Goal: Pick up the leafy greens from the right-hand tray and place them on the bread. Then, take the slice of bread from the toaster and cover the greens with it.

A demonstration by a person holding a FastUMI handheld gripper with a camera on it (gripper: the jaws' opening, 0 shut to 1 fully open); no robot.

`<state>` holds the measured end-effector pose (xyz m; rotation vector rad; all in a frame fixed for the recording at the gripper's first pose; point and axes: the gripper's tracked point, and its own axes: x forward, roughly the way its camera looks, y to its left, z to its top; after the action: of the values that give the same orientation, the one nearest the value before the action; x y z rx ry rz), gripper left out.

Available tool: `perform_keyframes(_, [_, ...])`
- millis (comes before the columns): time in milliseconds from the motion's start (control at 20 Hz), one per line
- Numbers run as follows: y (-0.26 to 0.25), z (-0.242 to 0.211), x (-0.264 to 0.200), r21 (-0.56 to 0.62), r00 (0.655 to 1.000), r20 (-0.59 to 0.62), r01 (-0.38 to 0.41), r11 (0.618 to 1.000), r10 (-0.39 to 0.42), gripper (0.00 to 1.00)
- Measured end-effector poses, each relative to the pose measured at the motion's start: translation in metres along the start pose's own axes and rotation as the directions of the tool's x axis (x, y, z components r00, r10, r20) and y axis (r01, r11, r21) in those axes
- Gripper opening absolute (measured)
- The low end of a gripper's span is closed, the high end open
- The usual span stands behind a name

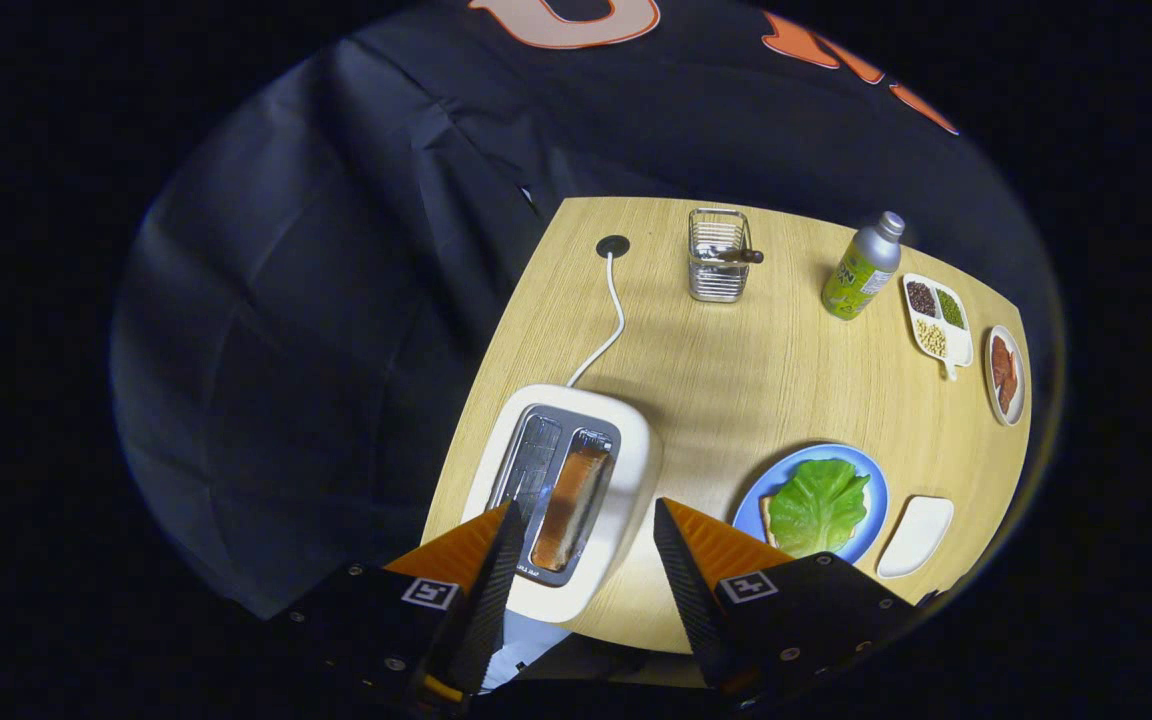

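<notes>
A white toaster (626, 450) stands near the table's front left corner, with a slice of bread (573, 505) in its right slot. My gripper (584, 508) hovers open above it, the bread showing between the two orange fingers (711, 545). To the right of the fingers a blue plate (861, 478) holds a slice of bread (765, 512) with the leafy greens (818, 506) lying on top. A small white tray (916, 535) sits bare just right of the plate.
The toaster's white cord (614, 320) runs back to a hole in the wooden table (736, 380). A wire basket (718, 255), a green bottle (863, 268), a divided dish of beans (936, 320) and a small plate of red slices (1004, 375) stand along the back and right.
</notes>
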<state>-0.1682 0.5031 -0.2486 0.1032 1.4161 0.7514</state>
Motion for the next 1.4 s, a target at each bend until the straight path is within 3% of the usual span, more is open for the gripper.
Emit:
perform_keyframes(250, [0.009,-0.004,0.026,0.022,0.997,-0.051,0.051,0.998,-0.049,0.65])
perform_keyframes(500, [0.013,-0.012,0.043,0.038,0.992,-0.09,0.087,0.995,-0.084,0.41])
perform_keyframes(750, [0.008,-0.016,0.055,0.064,0.988,-0.106,0.121,0.991,-0.114,0.26])
perform_keyframes(1000, [0.009,-0.015,0.047,0.097,0.996,-0.073,0.051,0.994,-0.044,0.13])
perform_keyframes(1400, [-0.001,-0.001,-0.014,0.163,0.988,0.053,-0.155,0.974,0.148,0.12])
